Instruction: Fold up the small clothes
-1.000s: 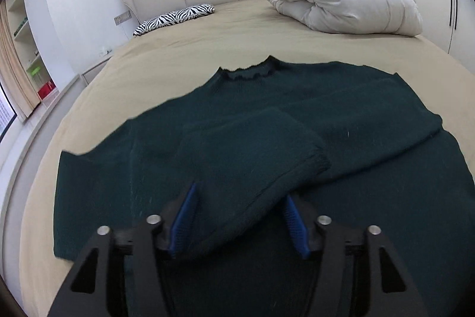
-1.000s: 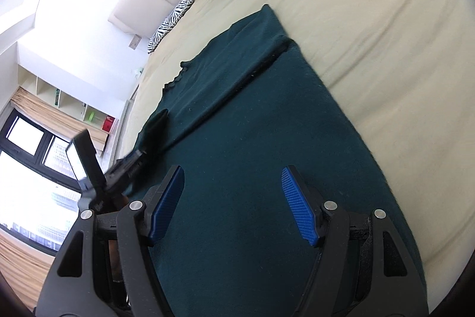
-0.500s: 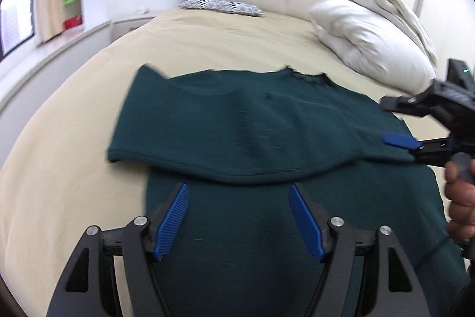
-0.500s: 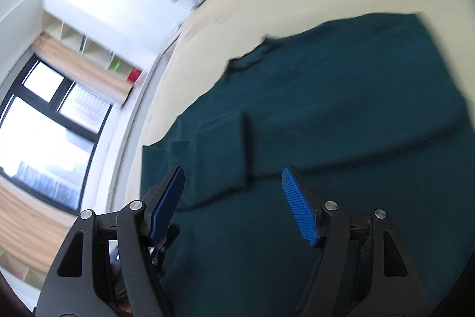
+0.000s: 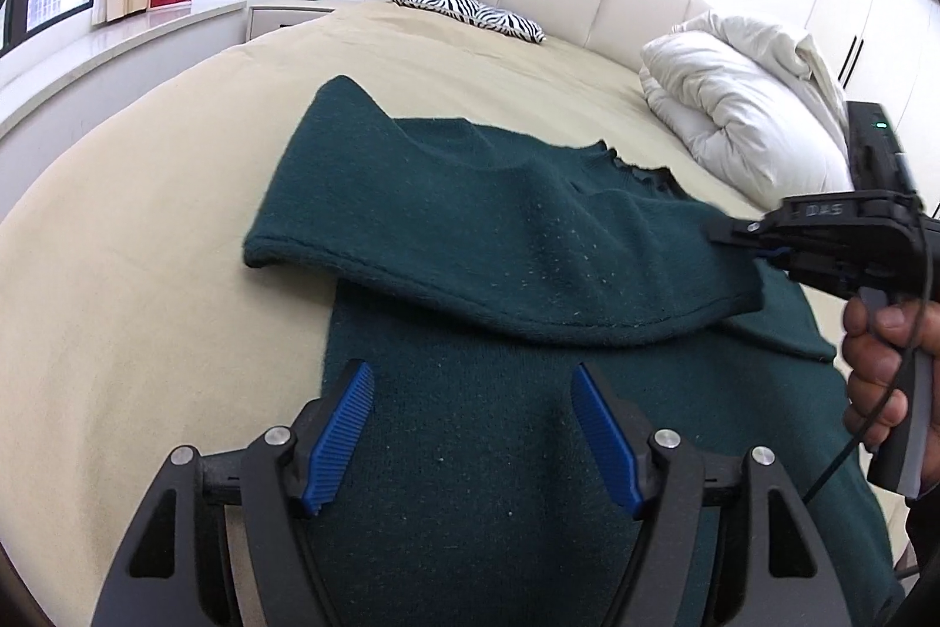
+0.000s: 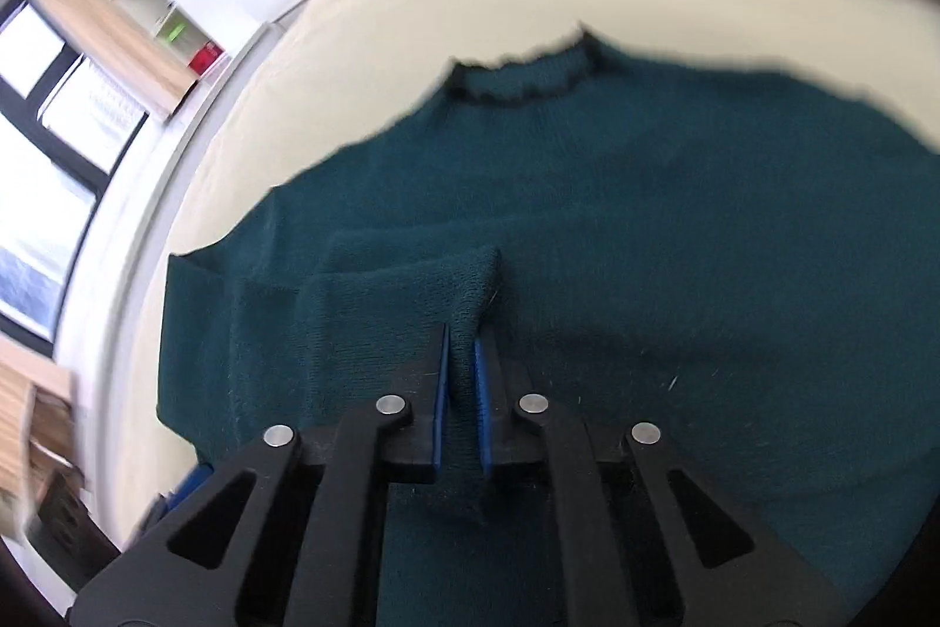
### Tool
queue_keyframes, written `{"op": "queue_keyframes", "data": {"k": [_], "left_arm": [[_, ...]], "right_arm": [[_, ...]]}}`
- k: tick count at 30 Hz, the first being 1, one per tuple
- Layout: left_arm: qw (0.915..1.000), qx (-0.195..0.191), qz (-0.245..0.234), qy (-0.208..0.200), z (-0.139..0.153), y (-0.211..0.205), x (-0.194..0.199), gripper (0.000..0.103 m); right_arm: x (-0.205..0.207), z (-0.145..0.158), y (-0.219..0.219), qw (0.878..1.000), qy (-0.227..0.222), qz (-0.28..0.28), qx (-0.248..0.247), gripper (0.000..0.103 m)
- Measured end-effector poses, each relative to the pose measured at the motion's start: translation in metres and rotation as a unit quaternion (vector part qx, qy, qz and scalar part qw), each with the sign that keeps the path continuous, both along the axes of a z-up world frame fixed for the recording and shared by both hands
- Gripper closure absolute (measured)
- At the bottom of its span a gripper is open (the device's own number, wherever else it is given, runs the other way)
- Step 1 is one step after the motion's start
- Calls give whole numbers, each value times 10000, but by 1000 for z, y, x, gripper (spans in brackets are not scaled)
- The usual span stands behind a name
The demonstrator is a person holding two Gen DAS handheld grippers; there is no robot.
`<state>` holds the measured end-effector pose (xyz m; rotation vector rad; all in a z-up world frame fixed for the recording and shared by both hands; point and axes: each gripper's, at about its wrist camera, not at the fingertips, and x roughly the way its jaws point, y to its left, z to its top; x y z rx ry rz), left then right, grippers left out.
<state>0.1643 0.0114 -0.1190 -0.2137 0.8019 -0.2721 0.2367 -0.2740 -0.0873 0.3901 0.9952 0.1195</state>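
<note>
Dark green sweater point(image 5: 529, 333) lay flat on beige bed point(image 5: 147, 274), 1 sleeve folded across chest. Right gripper point(image 6: 462, 368), apart 0.5 s ago, now clamped on sleeve cuff. Left gripper point(image 5: 473, 427) hovered over near hem, jaws apart. White duvet point(image 5: 740, 98) far right.

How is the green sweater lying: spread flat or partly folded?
Partly folded: one sleeve lies across the sweater body, its cuff pinched in the right gripper.
</note>
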Motion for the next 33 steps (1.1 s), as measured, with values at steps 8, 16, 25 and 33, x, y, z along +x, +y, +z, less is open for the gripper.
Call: {"op": "queue_keyframes", "data": {"k": [8,16,25,33], "left_arm": [[9974,-523,476,-131,27,33,8,31],[9976,27,687,118,43,40,94,29],[9935,460,498,912,14,19,180,40],[9932,779,355,793,8,4,192,94]], "right_arm": [[-24,36,-60,9977,-494,-467,-50,97],[-32,-4,-115,9960,-162,-862,183,97],[-18,-4,-108,9979,-245,-590,-129,96],[-6,-16,-93,9981,-177,-402,-433,96]]}}
